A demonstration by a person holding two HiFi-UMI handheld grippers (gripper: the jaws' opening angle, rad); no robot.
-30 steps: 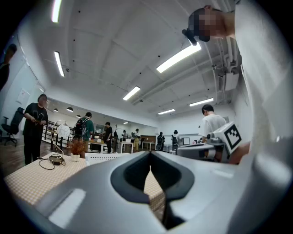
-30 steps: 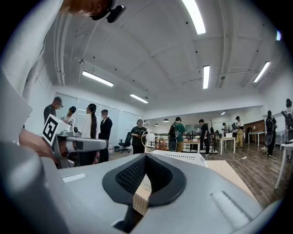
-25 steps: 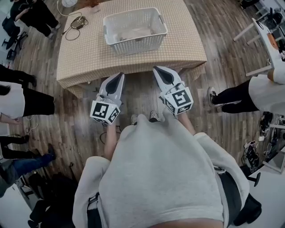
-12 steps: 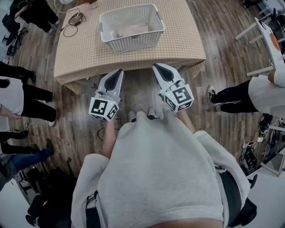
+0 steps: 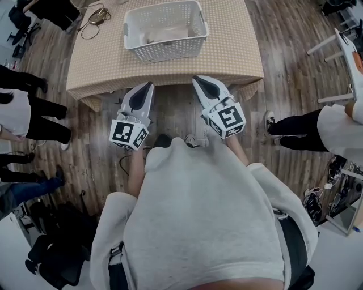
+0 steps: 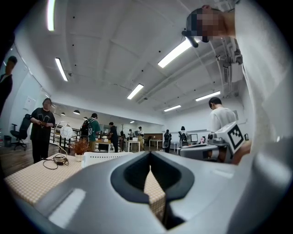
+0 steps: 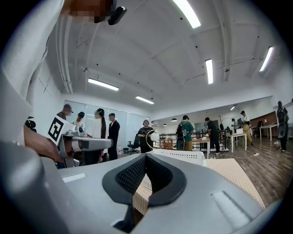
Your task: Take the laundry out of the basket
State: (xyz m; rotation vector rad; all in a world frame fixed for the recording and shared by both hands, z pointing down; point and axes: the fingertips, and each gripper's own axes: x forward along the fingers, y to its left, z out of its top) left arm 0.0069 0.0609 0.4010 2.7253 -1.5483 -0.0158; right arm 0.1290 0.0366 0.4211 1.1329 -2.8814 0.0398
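Note:
A white perforated laundry basket (image 5: 164,29) stands on the far half of a table with a checked cloth (image 5: 113,62). Pale laundry (image 5: 161,35) lies inside it. My left gripper (image 5: 150,85) and right gripper (image 5: 196,79) hover side by side at the table's near edge, well short of the basket, both shut and empty. In the left gripper view the shut jaws of the left gripper (image 6: 150,153) point at the basket (image 6: 103,158), with the right gripper (image 6: 201,150) alongside. The right gripper view shows the right gripper (image 7: 145,156) shut in front of the basket (image 7: 183,156).
A coiled cable (image 5: 93,17) lies at the table's far left corner. People stand on the wooden floor to the left (image 5: 22,122) and right (image 5: 317,127). A white desk frame (image 5: 343,51) stands at the right edge. Bags (image 5: 57,249) lie behind me on the left.
The person has stepped toward the table, and both grippers have come a little closer to its near edge. Their jaws stay shut.

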